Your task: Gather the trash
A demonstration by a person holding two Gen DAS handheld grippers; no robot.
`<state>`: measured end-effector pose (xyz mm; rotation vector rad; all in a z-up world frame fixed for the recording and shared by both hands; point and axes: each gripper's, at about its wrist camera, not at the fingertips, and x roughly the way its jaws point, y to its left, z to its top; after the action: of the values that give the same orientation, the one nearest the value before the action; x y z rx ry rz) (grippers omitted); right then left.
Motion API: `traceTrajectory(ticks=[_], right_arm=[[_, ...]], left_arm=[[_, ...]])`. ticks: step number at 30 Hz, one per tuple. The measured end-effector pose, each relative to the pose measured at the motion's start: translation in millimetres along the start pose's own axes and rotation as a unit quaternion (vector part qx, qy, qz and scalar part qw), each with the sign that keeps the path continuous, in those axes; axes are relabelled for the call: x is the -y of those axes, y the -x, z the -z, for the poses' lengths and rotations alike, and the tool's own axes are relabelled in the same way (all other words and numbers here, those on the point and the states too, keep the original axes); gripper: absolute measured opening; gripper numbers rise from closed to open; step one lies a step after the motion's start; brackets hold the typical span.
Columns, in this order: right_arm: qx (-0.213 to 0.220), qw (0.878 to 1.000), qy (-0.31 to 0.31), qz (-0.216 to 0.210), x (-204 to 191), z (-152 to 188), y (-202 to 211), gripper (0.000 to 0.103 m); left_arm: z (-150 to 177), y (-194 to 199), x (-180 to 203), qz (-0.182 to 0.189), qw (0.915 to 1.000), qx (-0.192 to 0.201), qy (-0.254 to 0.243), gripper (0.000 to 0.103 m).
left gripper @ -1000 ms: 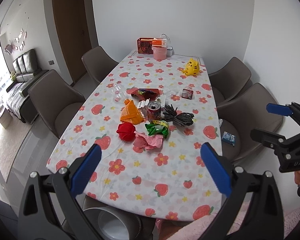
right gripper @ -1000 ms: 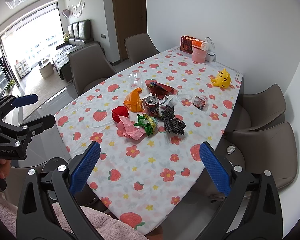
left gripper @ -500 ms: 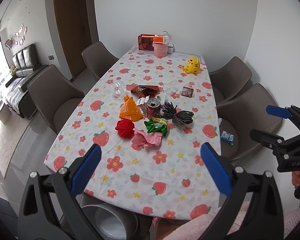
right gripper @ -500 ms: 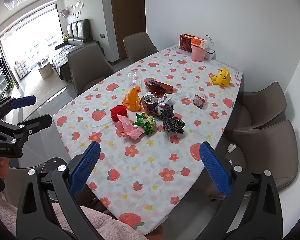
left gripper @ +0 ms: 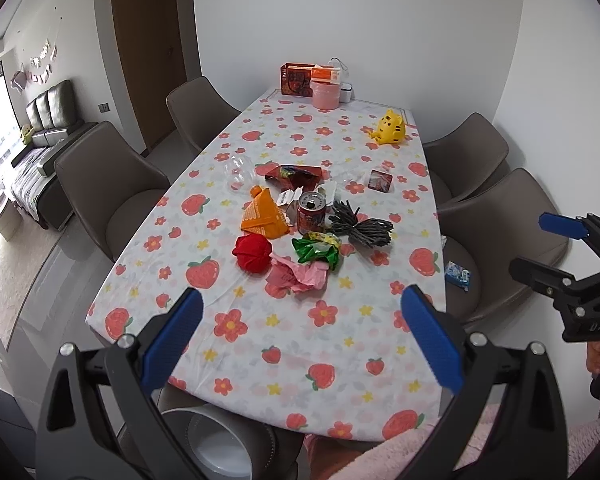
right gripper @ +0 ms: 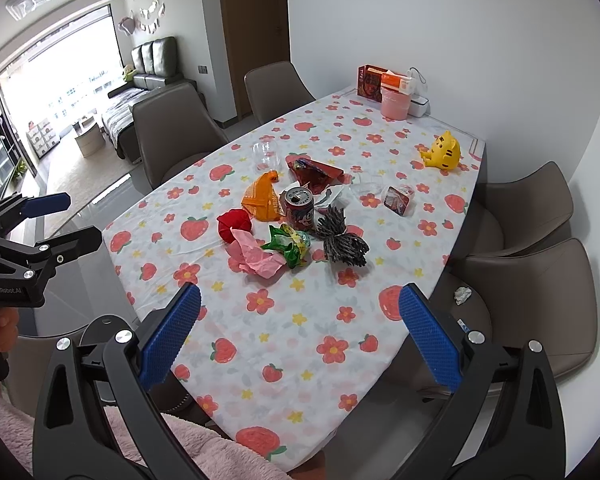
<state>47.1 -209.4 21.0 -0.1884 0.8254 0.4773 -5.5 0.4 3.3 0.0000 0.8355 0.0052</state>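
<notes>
A pile of trash lies mid-table: a red soda can [left gripper: 311,214] standing upright, an orange wrapper [left gripper: 263,219], a red crumpled ball [left gripper: 252,251], pink paper [left gripper: 298,276], a green wrapper [left gripper: 317,250], a dark shredded bundle [left gripper: 360,227] and a dark red packet [left gripper: 294,174]. The can also shows in the right wrist view [right gripper: 299,207]. My left gripper [left gripper: 300,332] is open and empty above the near table edge. My right gripper [right gripper: 298,330] is open and empty, also short of the pile. Each gripper appears in the other's view.
A grey bin [left gripper: 220,442] stands on the floor under the near table edge. Brown chairs [left gripper: 112,184] line both sides. A yellow toy [left gripper: 389,132], a pink cup [left gripper: 325,95] and boxes sit at the far end. Scraps lie on the right chair seat [right gripper: 462,295].
Both grippers have drawn back and risen slightly, so the table looks smaller and more of the bin shows. Both stay open. The trash has not moved.
</notes>
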Motion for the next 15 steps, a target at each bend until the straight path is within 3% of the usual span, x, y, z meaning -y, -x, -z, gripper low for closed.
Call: traceTrajectory(ticks=[8,15], right_arm=[[-0.004,1.000,-0.002,0.009,2,3,-17,0.096],[-0.013,1.000,-0.002,0.013,4,-1,-39,0.096]], left_arm=[[4,-3,-5,0.000,0.9999,-0.008,0.010,0.099],[8,-33,-12,-0.007,0.9992,-0.030,0.023,0.099]])
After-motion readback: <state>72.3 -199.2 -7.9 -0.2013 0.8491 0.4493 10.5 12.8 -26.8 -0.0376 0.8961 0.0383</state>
